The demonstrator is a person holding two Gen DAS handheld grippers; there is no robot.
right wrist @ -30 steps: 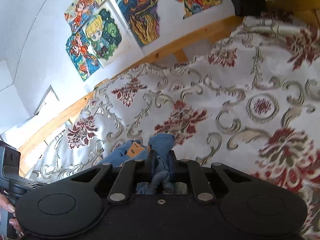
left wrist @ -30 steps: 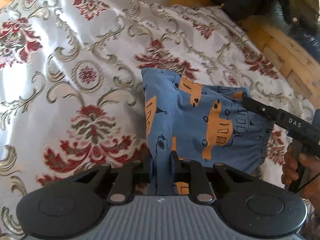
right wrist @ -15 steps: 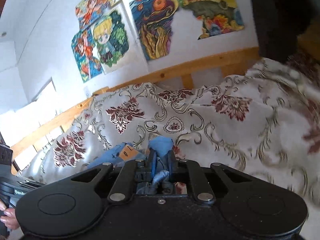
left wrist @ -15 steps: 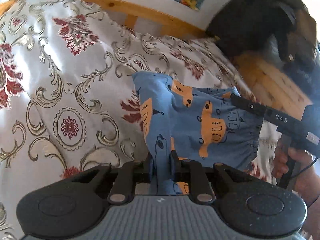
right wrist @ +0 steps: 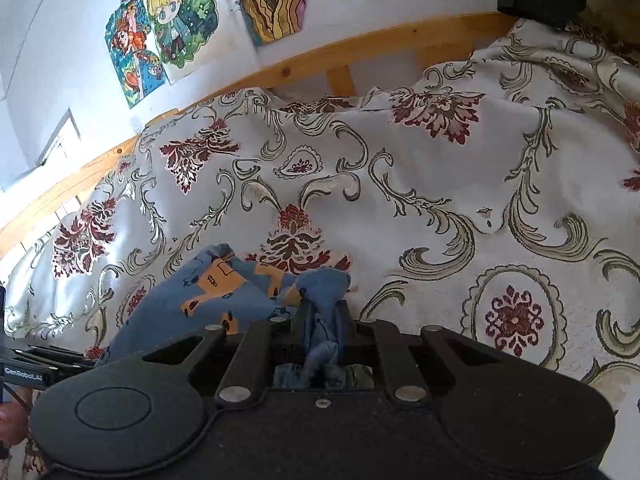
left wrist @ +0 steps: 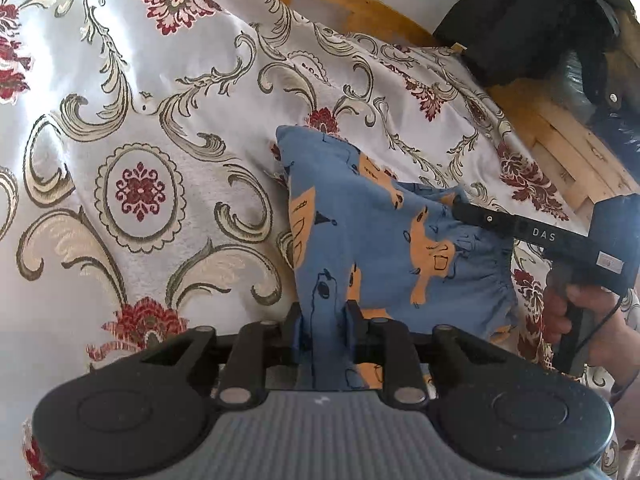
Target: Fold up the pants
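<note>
Both grippers, left gripper (left wrist: 323, 326) and right gripper (right wrist: 323, 322), pinch blue pants (left wrist: 384, 240) above bedspread (left wrist: 160, 120); no containers visible

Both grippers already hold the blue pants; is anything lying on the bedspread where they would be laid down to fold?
Nothing visible does. The left gripper and right gripper are each shut on the pants, and the patterned bedspread around them shows only bare fabric. The dark bundle sits far off at the wooden bed frame.

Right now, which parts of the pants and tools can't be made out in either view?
- Pants: lower edge hidden behind the left tool, left view.
- Pants legs: hidden under the fold, both views.
- Right tool: pinched cloth bunched, layers unclear.
- Hand: cut off by the edge.
</note>
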